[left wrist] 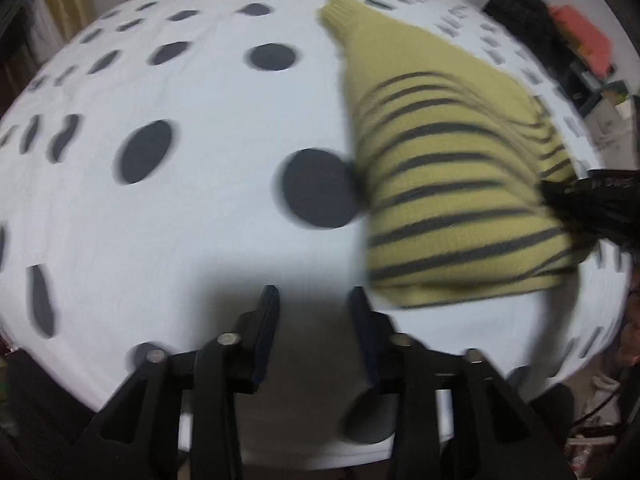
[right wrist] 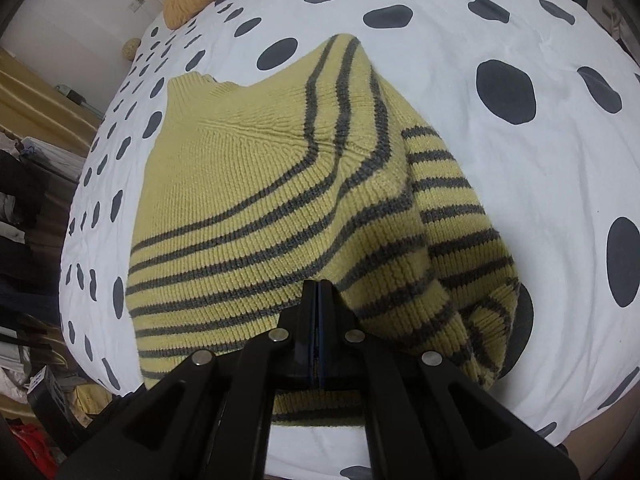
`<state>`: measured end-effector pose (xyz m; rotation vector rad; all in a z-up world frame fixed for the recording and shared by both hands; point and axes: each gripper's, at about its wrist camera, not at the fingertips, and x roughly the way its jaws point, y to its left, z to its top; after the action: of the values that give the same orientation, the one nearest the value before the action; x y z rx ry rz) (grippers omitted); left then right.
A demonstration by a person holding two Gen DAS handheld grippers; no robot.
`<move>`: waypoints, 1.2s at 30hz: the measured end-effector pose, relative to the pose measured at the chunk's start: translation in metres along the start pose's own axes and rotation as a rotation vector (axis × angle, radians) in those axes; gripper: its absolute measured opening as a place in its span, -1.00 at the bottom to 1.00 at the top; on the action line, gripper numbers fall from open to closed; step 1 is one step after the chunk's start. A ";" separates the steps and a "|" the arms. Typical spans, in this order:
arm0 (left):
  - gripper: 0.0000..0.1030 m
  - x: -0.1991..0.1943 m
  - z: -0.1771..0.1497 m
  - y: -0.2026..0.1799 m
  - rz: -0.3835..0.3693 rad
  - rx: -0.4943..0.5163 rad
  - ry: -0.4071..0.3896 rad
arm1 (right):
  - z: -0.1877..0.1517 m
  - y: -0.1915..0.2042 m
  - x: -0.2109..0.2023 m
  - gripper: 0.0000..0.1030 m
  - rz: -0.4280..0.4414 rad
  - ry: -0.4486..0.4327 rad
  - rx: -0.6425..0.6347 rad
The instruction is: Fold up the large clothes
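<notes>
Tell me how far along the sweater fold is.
Done: the striped sweater lies partly folded on the spotted bedsheet, one side laid over. In hand: the right tool is shut, seemingly pinching the knit near the hem; the left tool hangs open over bare sheet. Left: the final folds and squaring up.

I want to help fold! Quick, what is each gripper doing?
Left gripper: open, nothing between its fingers, over the spotted bedsheet.
Right gripper: shut, pinching the yellow striped sweater.
</notes>
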<state>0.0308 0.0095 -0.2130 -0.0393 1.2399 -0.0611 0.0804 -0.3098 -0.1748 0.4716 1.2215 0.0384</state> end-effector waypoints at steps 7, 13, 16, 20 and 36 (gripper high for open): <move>-0.58 -0.044 0.032 0.020 -0.158 -0.060 -0.064 | 0.000 0.016 -0.027 -0.97 0.043 -0.051 -0.029; -0.35 -0.051 0.073 -0.049 -0.291 0.112 -0.151 | 0.000 0.034 -0.024 -0.96 -0.006 -0.013 -0.117; -0.35 0.007 0.051 -0.066 -0.210 0.126 0.067 | -0.012 0.006 0.002 -1.00 -0.099 0.064 -0.115; -0.33 -0.009 0.018 -0.078 -0.120 0.263 -0.004 | -0.023 -0.008 -0.011 -1.00 -0.060 0.083 -0.079; -0.36 -0.059 0.106 -0.046 -0.307 0.150 -0.106 | -0.055 0.004 -0.024 -0.95 -0.006 0.070 -0.158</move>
<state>0.1106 -0.0324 -0.1202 -0.1013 1.1125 -0.4128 0.0233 -0.2951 -0.1665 0.3310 1.2777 0.1460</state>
